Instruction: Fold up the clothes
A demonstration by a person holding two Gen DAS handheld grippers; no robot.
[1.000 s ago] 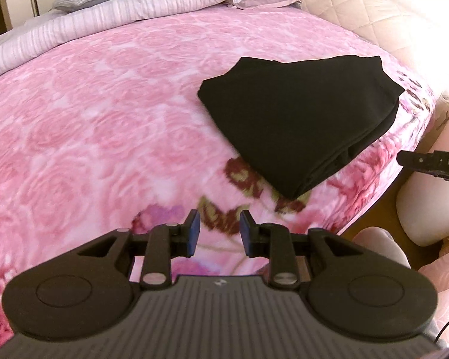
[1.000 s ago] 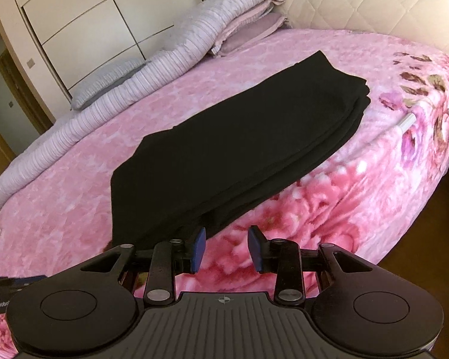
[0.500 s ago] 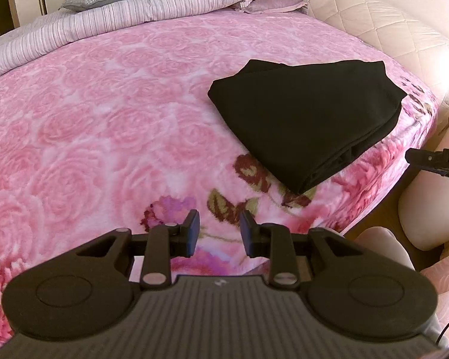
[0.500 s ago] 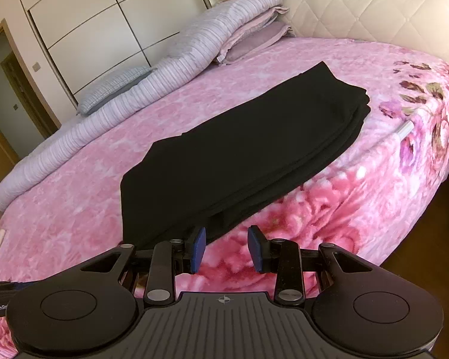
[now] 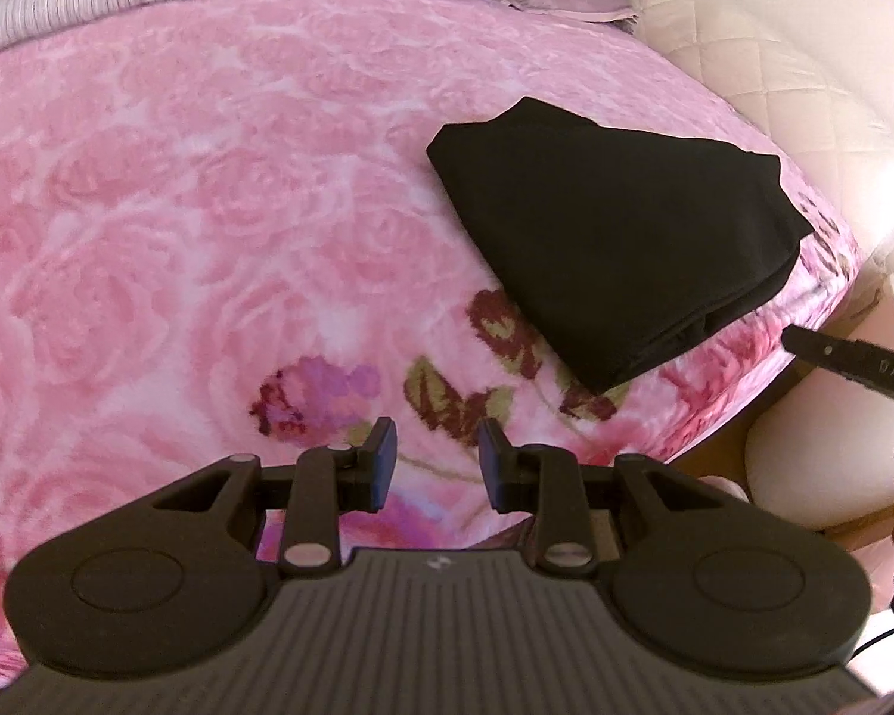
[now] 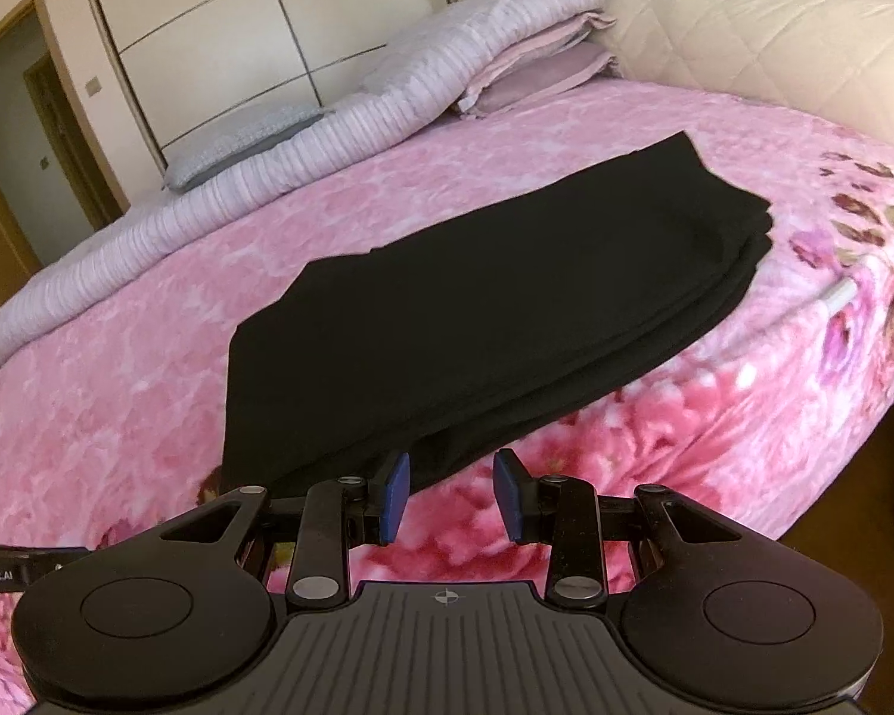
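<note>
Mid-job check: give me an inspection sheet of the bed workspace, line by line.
Surface: pink rose-print bedspread, smooth.
Job's things: black folded garment lying flat near the bed's edge, layered edges visible.
Clutter: thin white stick-like item on the bedspread near the edge.
Grippers: left hand-held gripper open, empty, over the bedspread; right hand-held gripper open, empty, at the garment's near edge, contact unclear.
Cables: thin dark cable at the left view's lower right.
Surroundings: striped lilac duvet, stacked pillows, cream quilted headboard, wardrobe doors.
</note>
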